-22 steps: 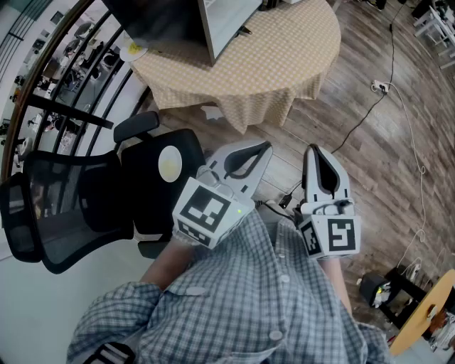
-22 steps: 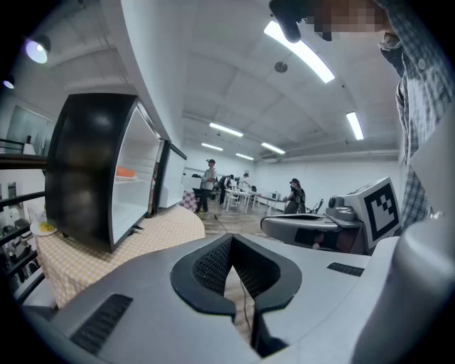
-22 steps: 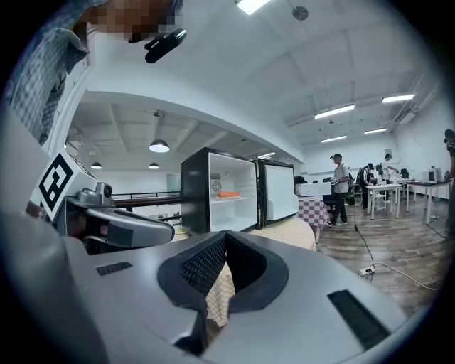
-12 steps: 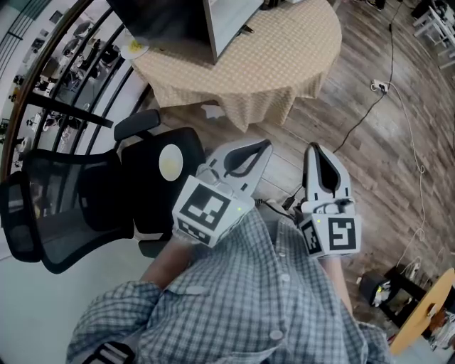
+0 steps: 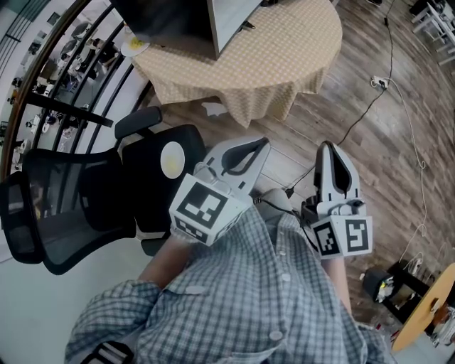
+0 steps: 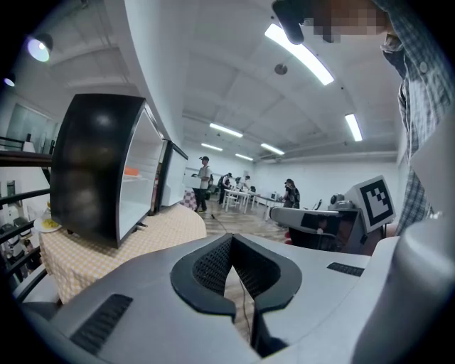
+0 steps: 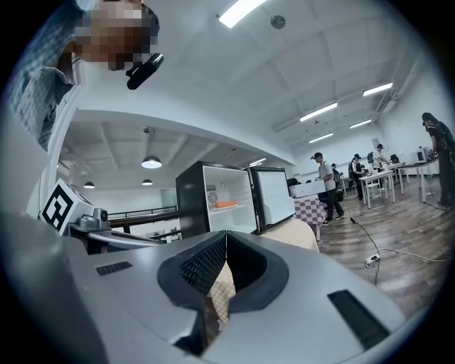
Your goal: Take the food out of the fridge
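I am holding my grey left gripper and grey right gripper pinched together and empty, judging myself at approach: the flat orange food is sitting on a shelf in the far open black fridge, so the next move is calling for a reach with jaws parted.

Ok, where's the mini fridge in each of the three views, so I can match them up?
Head view: the fridge is at the top edge, left of centre, seen from above, door open.
Left gripper view: the fridge stands at the left, dark side wall towards the camera.
Right gripper view: the fridge is near the centre, open front showing a white interior.
Shared landmark: the checked cloth under it.
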The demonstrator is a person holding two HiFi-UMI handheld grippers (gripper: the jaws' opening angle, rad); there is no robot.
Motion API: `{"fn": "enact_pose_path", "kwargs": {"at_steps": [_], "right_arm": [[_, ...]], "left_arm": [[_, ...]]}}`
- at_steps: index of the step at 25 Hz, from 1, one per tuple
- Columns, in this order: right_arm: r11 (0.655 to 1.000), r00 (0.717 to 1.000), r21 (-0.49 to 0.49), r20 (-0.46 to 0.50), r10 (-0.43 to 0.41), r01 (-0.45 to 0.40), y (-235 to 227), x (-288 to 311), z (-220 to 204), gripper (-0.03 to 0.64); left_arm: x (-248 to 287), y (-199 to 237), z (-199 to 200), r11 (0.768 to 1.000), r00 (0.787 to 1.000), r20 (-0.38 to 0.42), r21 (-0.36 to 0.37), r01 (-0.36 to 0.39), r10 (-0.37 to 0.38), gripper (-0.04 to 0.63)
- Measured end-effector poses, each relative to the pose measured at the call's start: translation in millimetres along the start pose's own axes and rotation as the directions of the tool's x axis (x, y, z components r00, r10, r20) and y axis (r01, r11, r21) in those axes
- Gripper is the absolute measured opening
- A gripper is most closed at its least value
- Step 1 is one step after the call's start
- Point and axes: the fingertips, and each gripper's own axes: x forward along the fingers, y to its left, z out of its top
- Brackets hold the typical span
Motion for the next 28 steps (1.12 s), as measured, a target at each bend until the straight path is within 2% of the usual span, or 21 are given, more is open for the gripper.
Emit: {"fn": "enact_pose_path", "kwargs": {"at_steps": [5, 11, 20, 24, 28], "right_arm": [[0.999, 0.997, -0.053, -0.081, 0.000, -0.004, 0.8, -4.6, -11.9, 0.011], [0.996, 0.996, -0.094, -0.093, -0.008, -0.001, -11.0, 4.5, -15.9, 0.011], [0.997, 0.993, -0.067, -0.118, 0.025, -0.033, -76.7, 25.9, -6.8, 0.009], [0.994, 0.988, -0.079, -0.144, 0.063, -0.075, -107.9, 39.6, -2.1, 0.009], [0.989, 0.983, -0.123, -0.169, 0.066, -0.087, -138.9, 50.1, 1.6, 0.009]], "left_arm": [[3.1, -3.4, -2.6, 1.000, 1.000, -0.005, 0.001, 0.012, -0.012, -0.003], [18.3, -2.9, -0.1, 1.000, 1.000, -0.011, 0.007, 0.005, -0.004, -0.003], [92.1, -10.0, 19.6, 1.000, 1.000, -0.019, 0.002, -0.006, 0.006, -0.002], [128.7, -16.1, 33.4, 1.000, 1.000, -0.011, -0.005, -0.020, 0.020, -0.002], [158.2, -19.6, 42.3, 0.999, 0.999, -0.004, -0.016, -0.052, 0.052, -0.003]]}}
